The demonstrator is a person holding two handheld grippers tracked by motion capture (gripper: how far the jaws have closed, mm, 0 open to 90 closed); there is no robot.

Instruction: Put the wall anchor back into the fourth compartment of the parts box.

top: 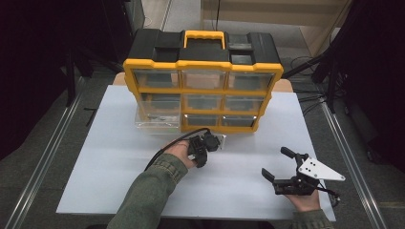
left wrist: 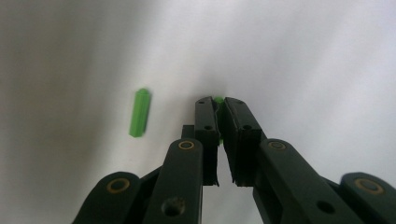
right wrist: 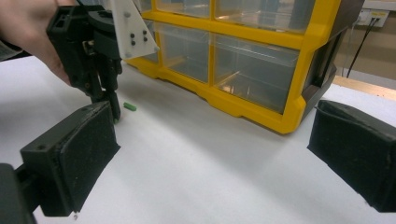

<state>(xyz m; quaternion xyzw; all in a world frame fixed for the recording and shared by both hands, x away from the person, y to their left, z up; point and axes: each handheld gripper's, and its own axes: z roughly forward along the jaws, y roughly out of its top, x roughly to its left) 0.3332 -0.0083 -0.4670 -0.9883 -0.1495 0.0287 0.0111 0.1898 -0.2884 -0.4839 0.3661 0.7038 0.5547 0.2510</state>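
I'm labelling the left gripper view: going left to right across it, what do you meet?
Loose green plug lying on the white table → left gripper, jaws shut on a second green piece peeking out at their tips.

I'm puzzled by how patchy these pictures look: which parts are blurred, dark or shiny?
Left gripper view: the loose green peg is soft and blurred. High view: the room around the white table is very dark. Right gripper view: the clear drawers catch glare.
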